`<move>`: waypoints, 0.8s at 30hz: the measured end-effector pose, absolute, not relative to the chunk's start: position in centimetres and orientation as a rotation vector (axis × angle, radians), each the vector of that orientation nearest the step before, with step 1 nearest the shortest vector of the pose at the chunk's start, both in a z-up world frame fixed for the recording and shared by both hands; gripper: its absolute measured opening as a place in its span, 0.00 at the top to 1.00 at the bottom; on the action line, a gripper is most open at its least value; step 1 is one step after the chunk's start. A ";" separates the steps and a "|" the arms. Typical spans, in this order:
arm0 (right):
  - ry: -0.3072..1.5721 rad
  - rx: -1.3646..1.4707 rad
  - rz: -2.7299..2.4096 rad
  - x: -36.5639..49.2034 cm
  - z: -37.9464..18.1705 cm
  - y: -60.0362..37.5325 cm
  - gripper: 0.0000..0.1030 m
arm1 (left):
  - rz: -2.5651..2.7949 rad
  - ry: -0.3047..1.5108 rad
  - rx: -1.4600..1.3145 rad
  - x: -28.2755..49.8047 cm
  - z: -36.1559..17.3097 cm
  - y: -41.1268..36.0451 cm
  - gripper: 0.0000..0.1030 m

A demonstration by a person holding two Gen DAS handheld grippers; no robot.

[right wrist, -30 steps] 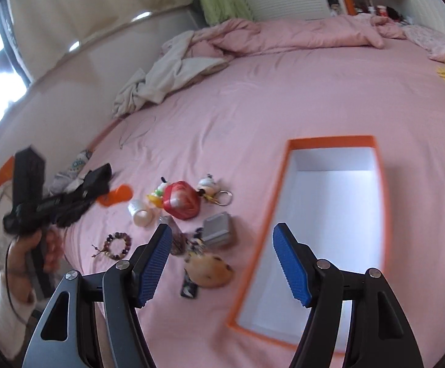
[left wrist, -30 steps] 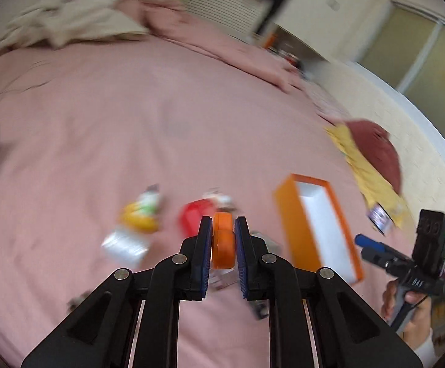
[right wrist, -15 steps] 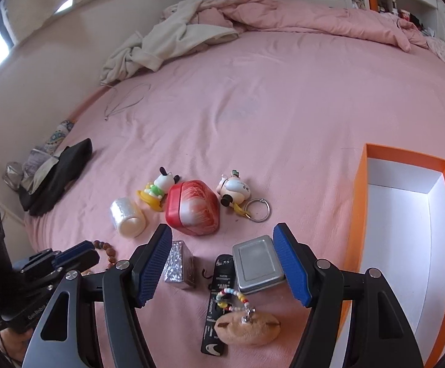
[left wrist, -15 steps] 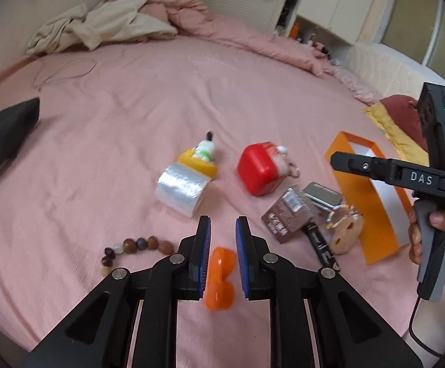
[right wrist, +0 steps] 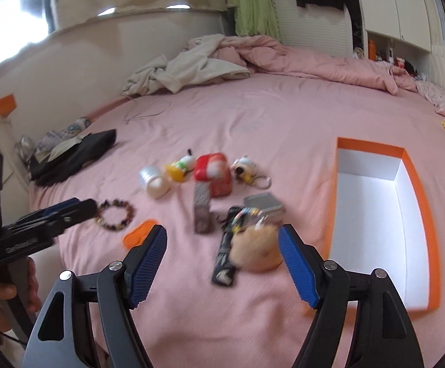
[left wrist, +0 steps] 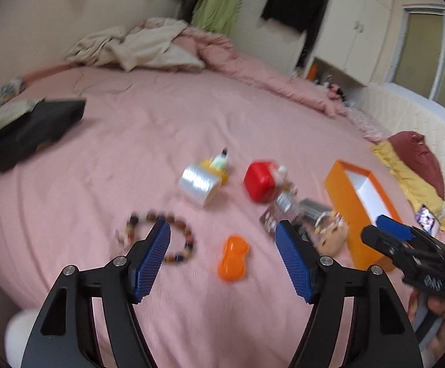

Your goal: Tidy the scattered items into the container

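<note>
the small orange peanut-shaped plastic case (left wrist: 232, 258) lies flat on the pink bed sheet (left wrist: 161, 141), its long axis running from the near edge toward the far edge. half a second ago the left gripper (left wrist: 222, 256) pinched it; now those jaws are opening, empty, the case released between them. the right gripper (right wrist: 222, 257) is opening too, gripping nothing.

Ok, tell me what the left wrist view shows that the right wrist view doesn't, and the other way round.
Only the left wrist view: a yellow cloth with a dark red cushion beyond the orange box, and a small printed card beside it.

Only the right wrist view: the puppy keychain with its ring, and the whole white inside of the box.

Both: the pink bed, bead bracelet, orange case, tape roll, red case, tin and plush charm. Both grippers' jaws are opening, empty.
</note>
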State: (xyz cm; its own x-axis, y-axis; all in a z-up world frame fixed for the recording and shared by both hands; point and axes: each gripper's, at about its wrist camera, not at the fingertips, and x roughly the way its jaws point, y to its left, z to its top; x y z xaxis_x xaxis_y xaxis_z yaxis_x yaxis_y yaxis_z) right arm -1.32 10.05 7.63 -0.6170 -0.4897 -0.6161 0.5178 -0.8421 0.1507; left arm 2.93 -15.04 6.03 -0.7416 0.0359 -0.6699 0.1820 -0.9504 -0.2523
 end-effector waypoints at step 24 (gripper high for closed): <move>0.074 1.049 -2.503 1.3 -0.8 10.7 0.14 | -2.694 0.088 1.117 2.4 -0.7 -8.0 0.00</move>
State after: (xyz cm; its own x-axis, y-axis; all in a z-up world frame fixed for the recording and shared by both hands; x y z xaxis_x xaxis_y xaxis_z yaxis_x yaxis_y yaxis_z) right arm 1.30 10.71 -0.78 -0.6252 -0.3612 -0.6918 0.4017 -0.9089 0.1116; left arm 2.42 -7.99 -0.66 -0.6857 -0.1824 -0.7047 0.2277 -0.9733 0.0303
